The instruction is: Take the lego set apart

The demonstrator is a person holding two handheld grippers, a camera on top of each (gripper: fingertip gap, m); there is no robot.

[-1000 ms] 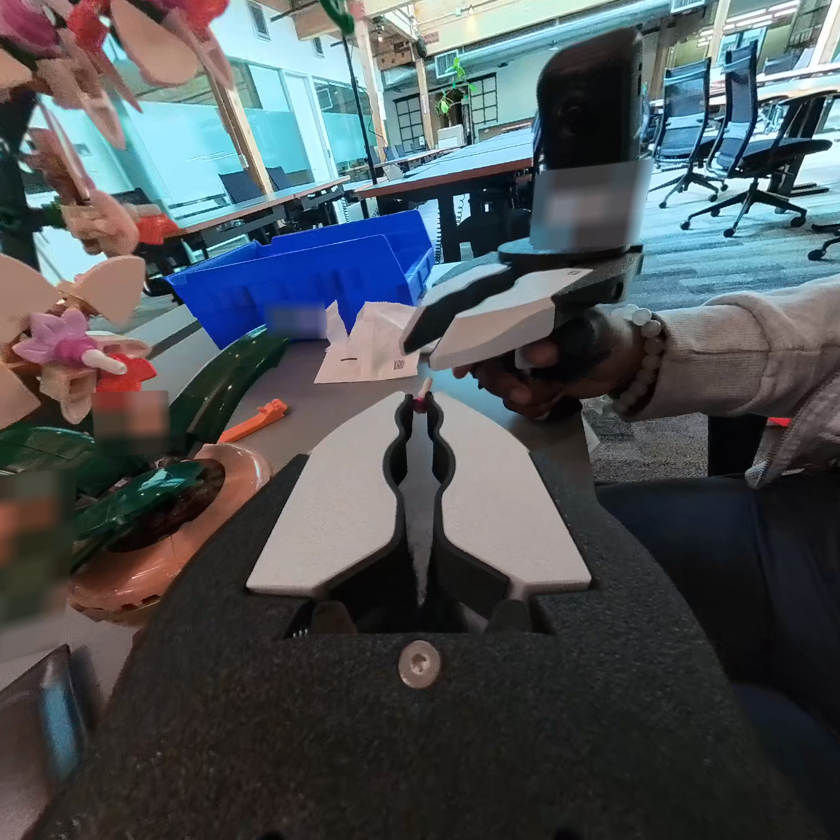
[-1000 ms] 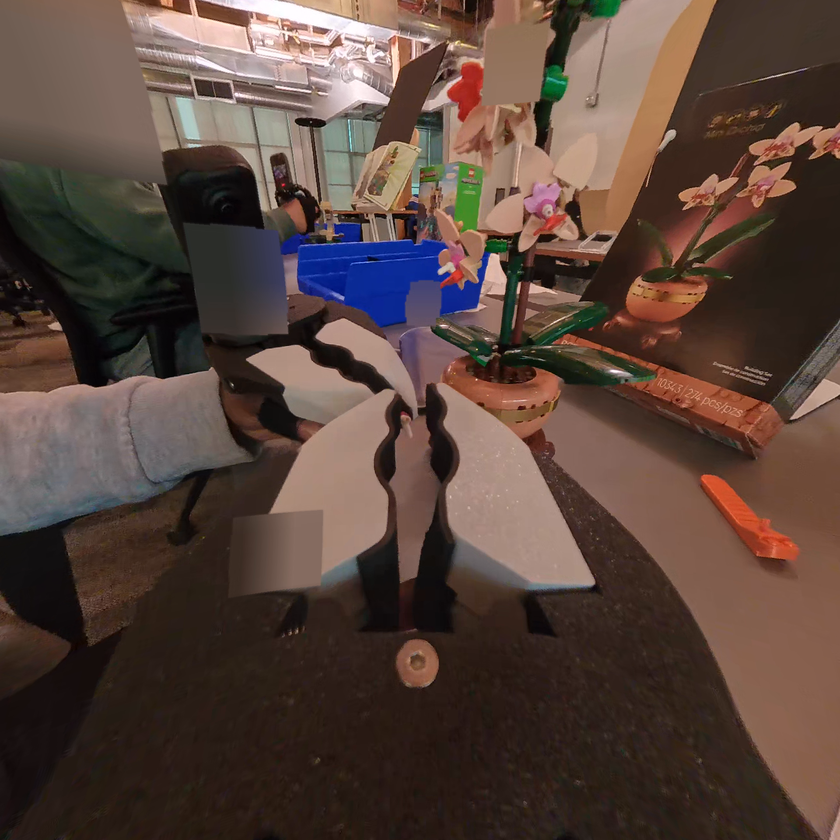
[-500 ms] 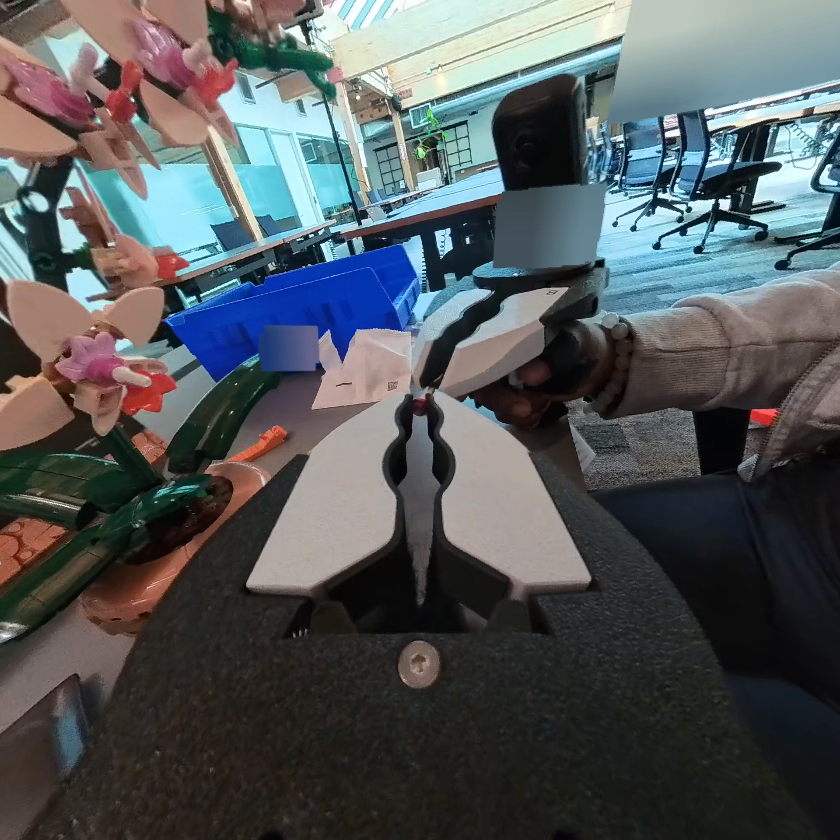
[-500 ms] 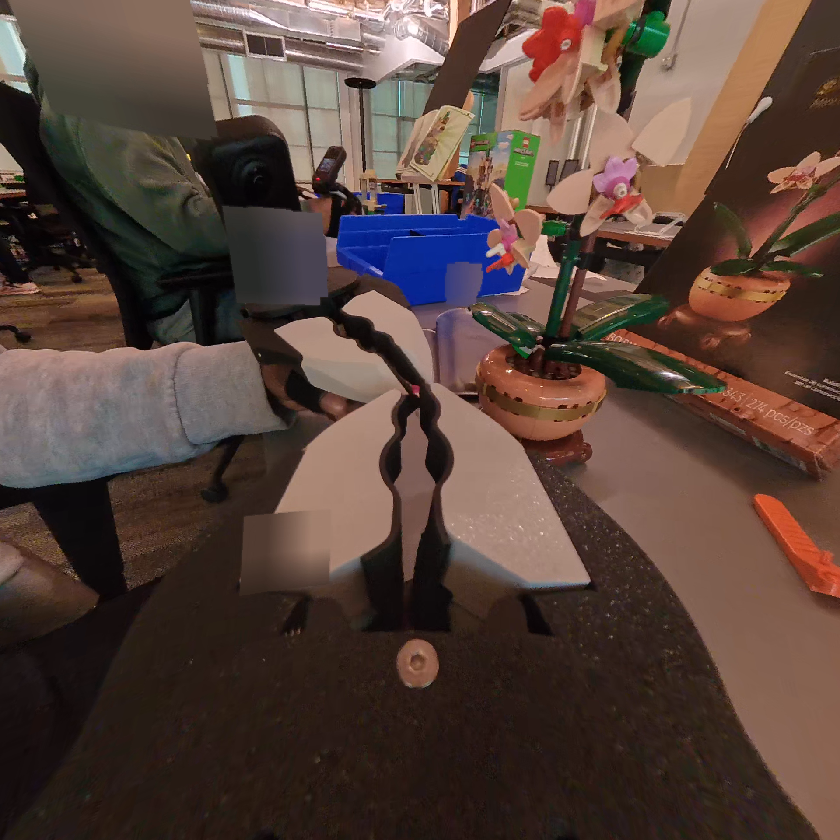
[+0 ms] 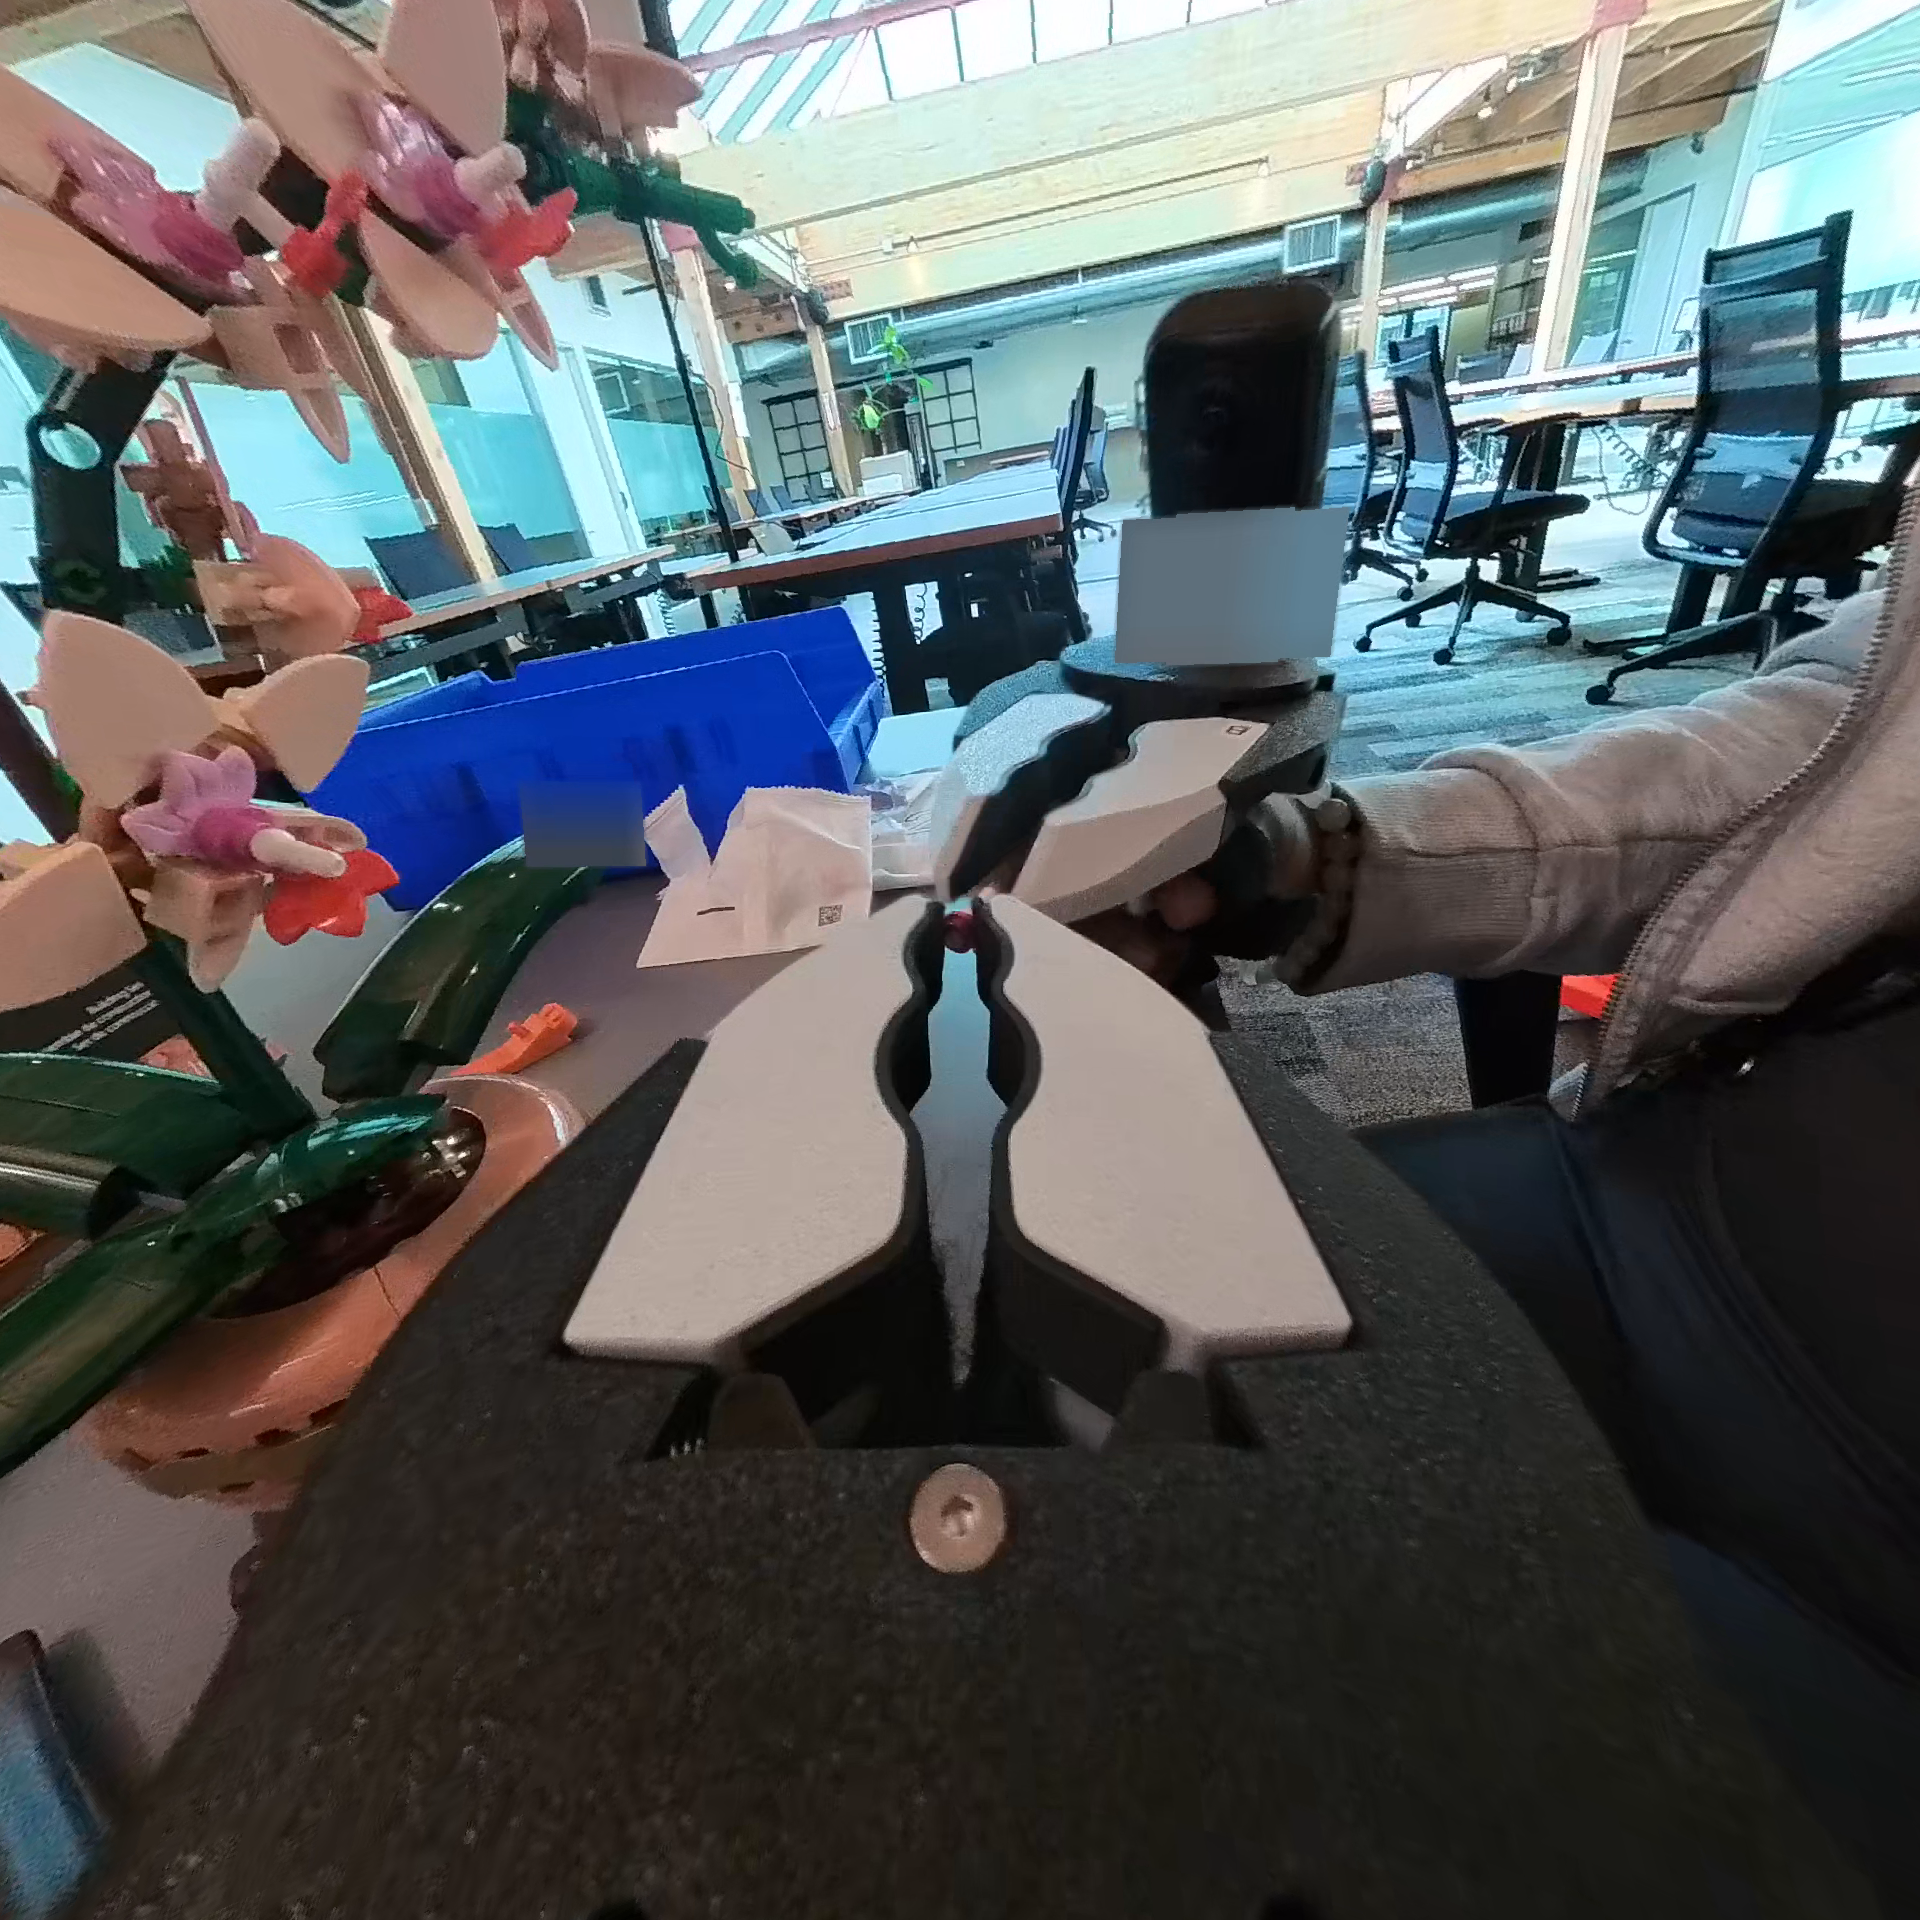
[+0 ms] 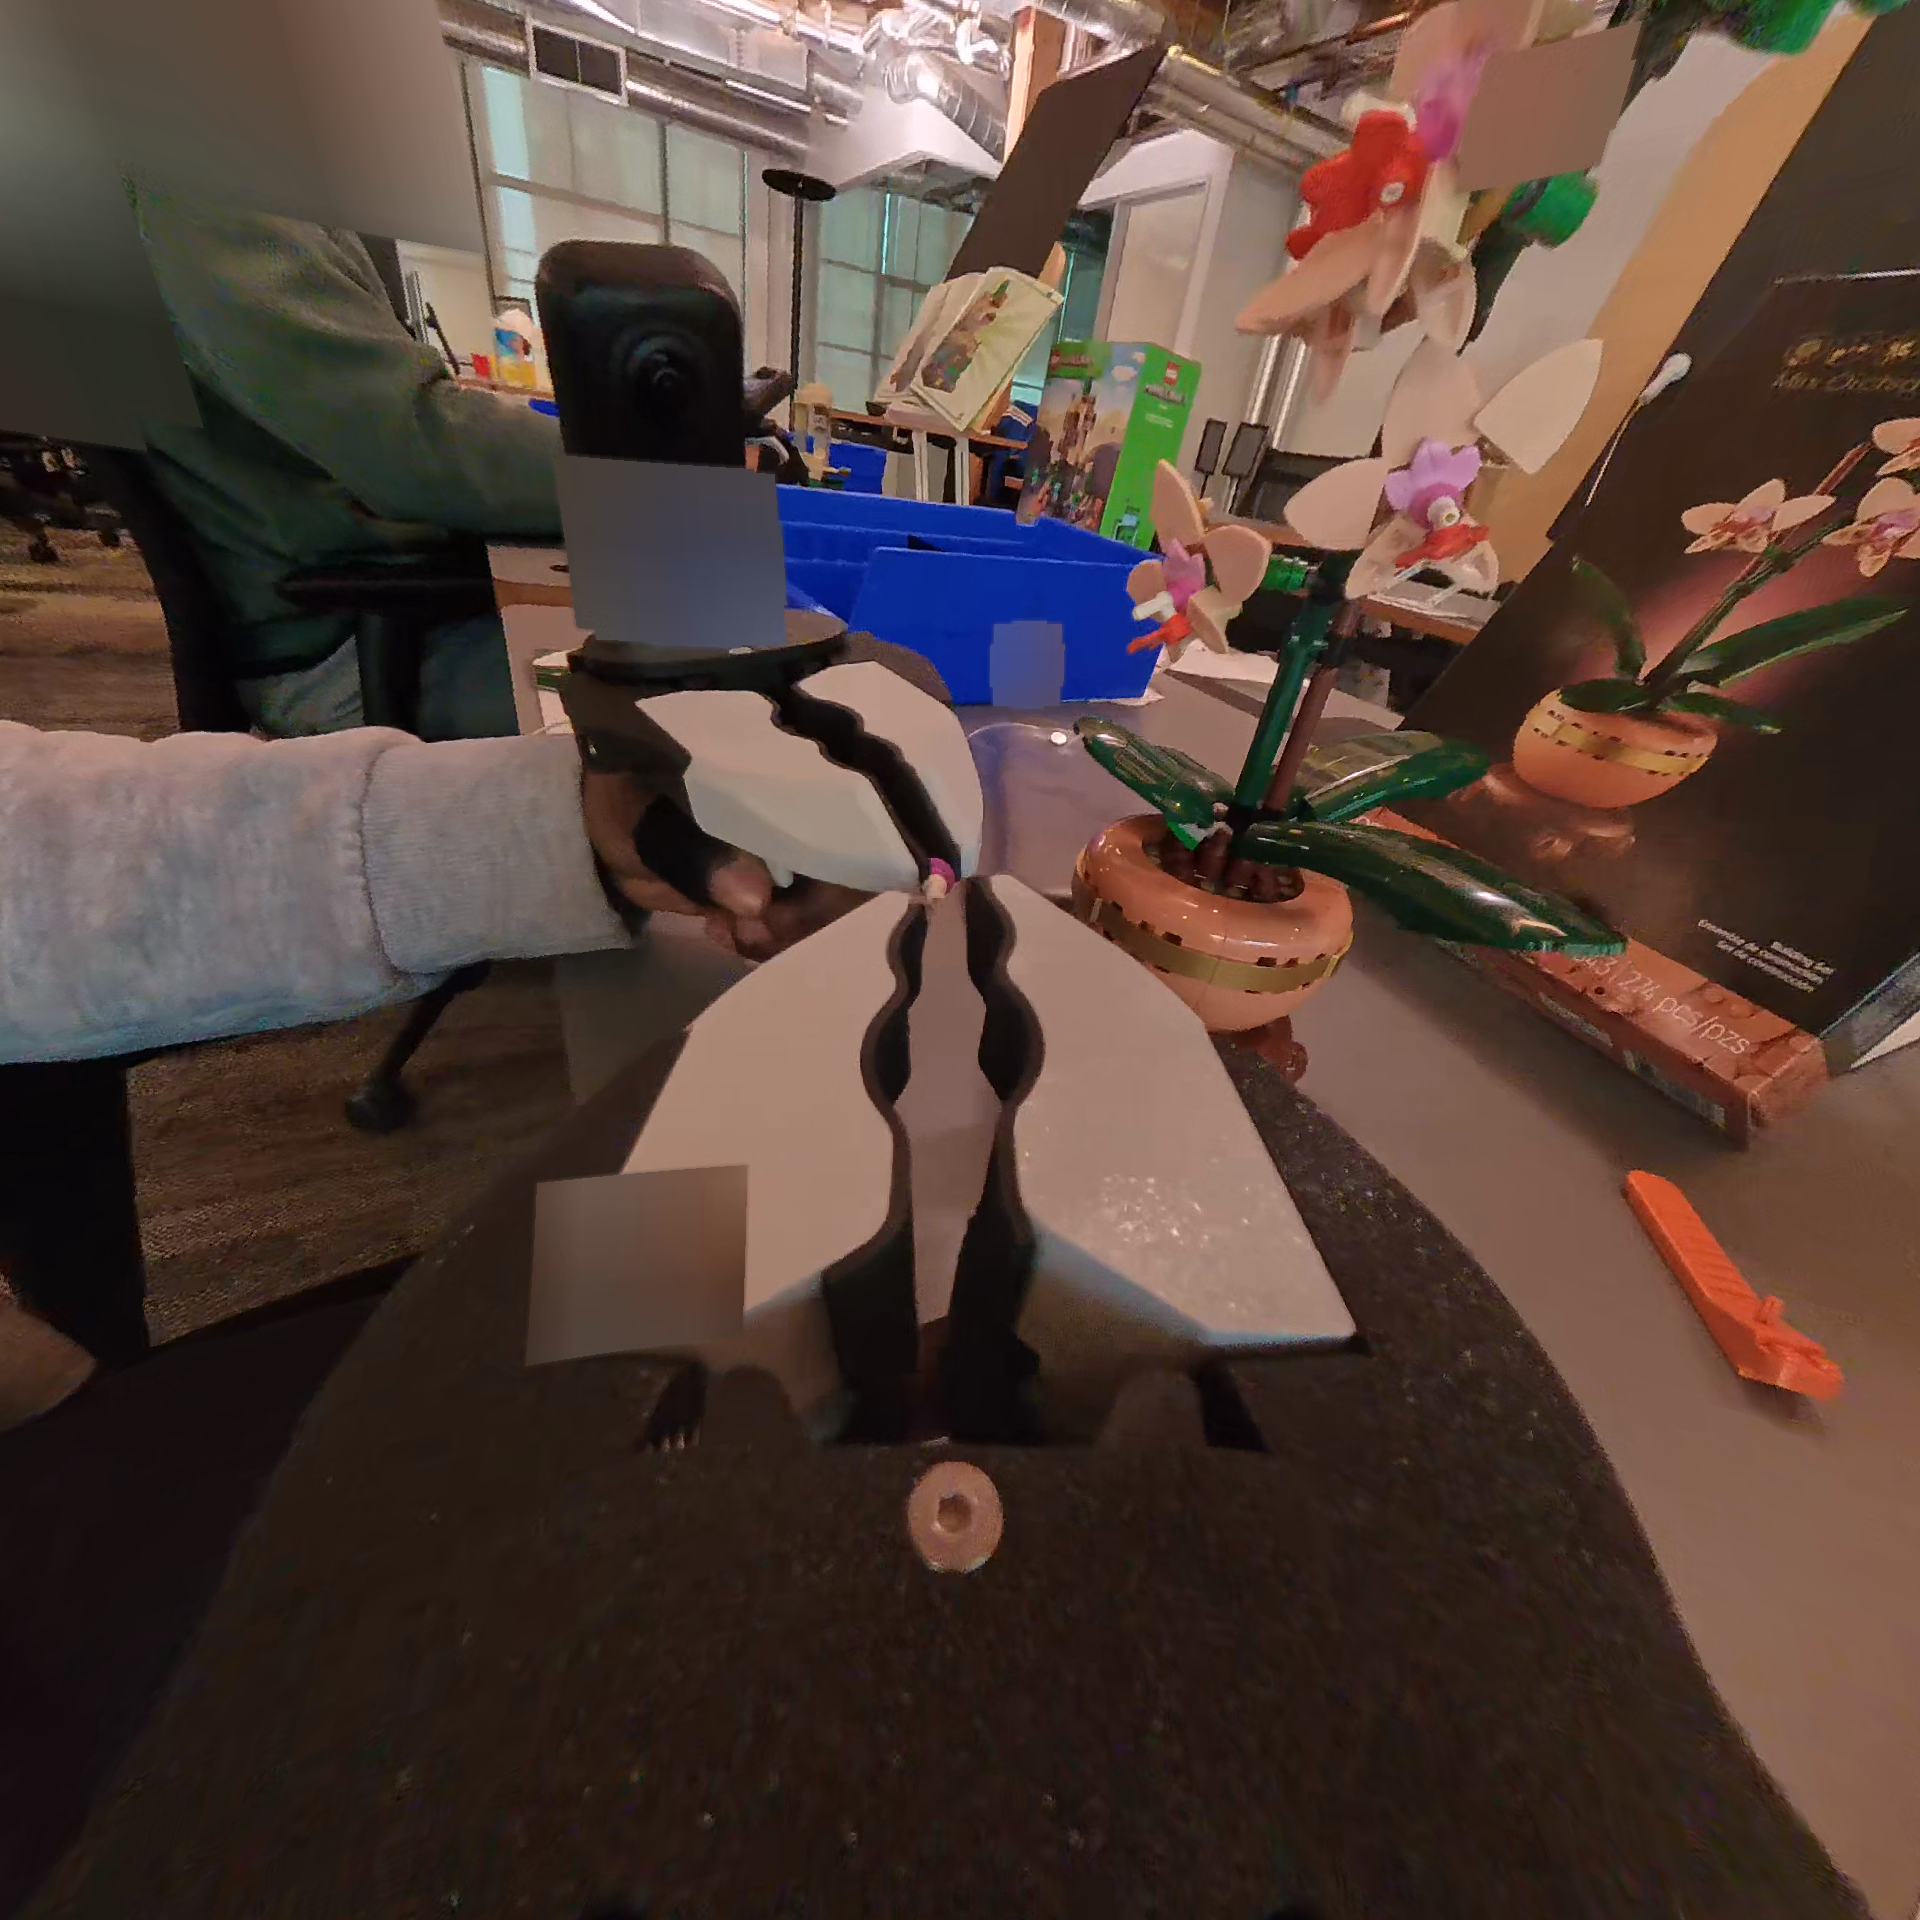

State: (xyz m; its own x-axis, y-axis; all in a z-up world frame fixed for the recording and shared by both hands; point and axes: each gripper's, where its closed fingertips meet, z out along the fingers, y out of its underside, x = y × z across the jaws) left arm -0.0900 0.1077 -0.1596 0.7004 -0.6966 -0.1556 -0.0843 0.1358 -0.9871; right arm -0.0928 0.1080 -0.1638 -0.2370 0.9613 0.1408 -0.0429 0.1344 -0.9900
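Lego piece (image 5: 958, 932) tiny, mostly hidden between left tool (image 5: 958, 920) tips.

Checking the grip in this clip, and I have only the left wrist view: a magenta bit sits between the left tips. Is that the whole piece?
Observer: No. In the right wrist view the piece ends in a white tip that pokes out of the left gripper towards the right gripper.
Operator: Is the right gripper shut on it?
Observer: Cannot tell. The white tip lies by the finger on the left in that view, and a narrow gap shows between the tips.
Operator: Anyone else nearby?
Observer: Yes, a person in a green sleeve sits behind the left gripper.
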